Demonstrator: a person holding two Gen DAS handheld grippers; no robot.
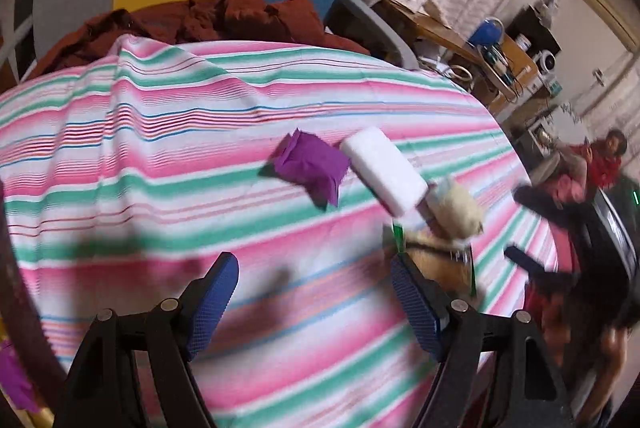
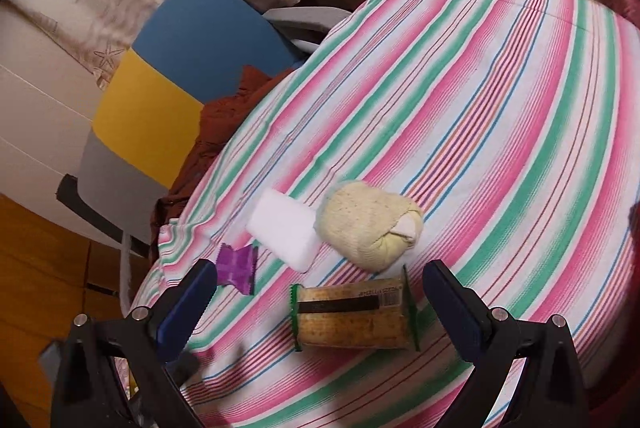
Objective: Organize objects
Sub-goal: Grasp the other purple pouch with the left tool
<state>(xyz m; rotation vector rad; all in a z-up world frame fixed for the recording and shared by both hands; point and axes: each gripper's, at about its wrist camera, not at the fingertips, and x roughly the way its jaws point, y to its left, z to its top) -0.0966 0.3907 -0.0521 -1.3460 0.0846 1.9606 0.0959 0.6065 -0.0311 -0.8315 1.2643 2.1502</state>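
Cracker packet (image 2: 354, 318) — glossy, rectangular, crimped green ends — lies on the striped cloth counter (image 2: 500, 99), long axis crosswise between the spread jaws of the right gripper (image 2: 324, 304). Left gripper (image 1: 316, 292) jaws spread, empty.

Both grippers hover with jaws spread wide: the left gripper (image 1: 314, 282) empty, the right gripper (image 2: 322, 302) likewise.
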